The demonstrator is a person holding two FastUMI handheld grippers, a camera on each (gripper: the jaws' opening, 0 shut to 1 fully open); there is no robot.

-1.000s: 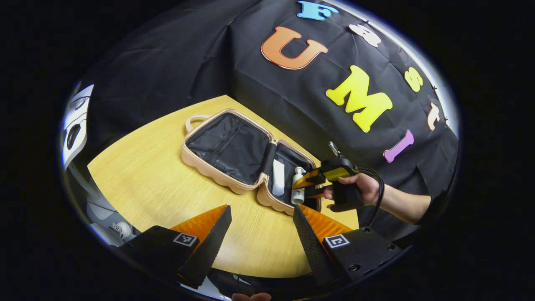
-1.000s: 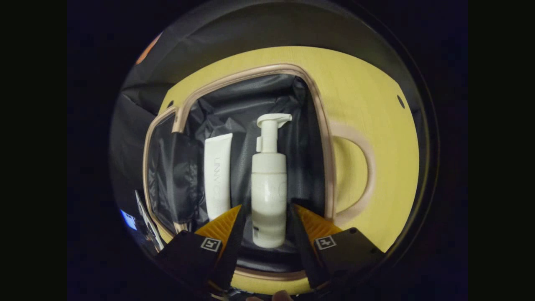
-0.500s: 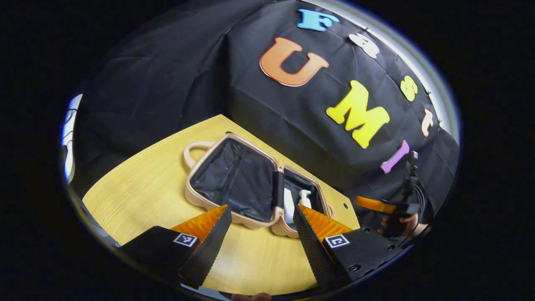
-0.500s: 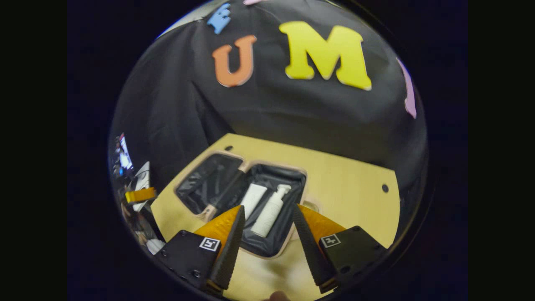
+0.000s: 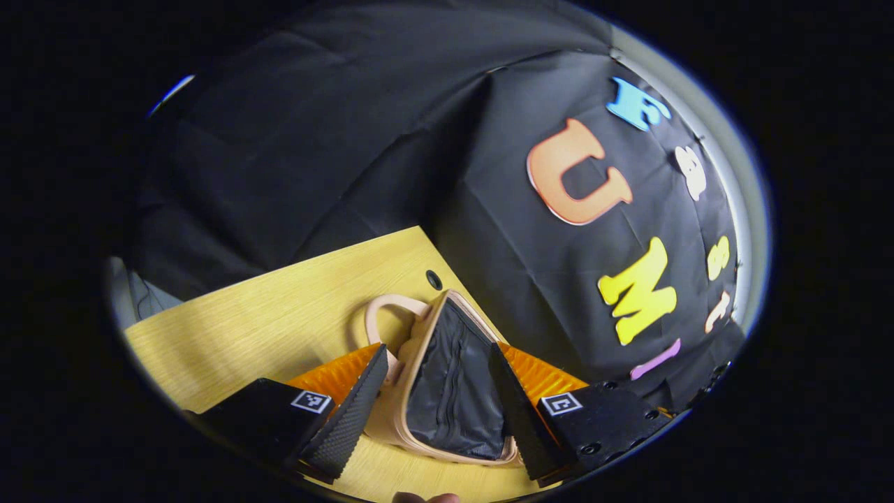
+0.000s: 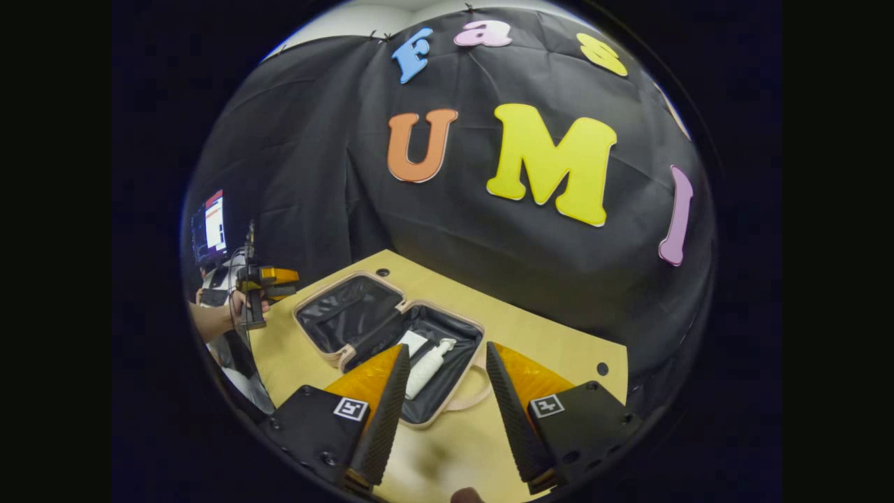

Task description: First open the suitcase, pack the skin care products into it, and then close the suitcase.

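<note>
- Left gripper — fingers spread wide, gripping nothing; the empty lid half of the suitcase sits between them in the left gripper view, whether they touch it cannot be told.
- Key relation: lid half lies straight ahead of the left gripper, its long axis running away from the camera toward the wall, lid handle just left of the rim. Judgement: the left gripper is the nearer one, so closing falls to it — lid must swing over toward the far half.
- Right gripper — fingers parted, empty, held back above the near table edge; the suitcase lies open and flat ahead of it on the table.
- Packed half holds a white pump bottle and a white tube, side by side, long axes roughly along the case.
- Packing looks done; closing not yet done.
- Hidden: in the left gripper view the packed half and hinge are cut off behind the right-hand finger; the latch or zip cannot be made out.
</note>
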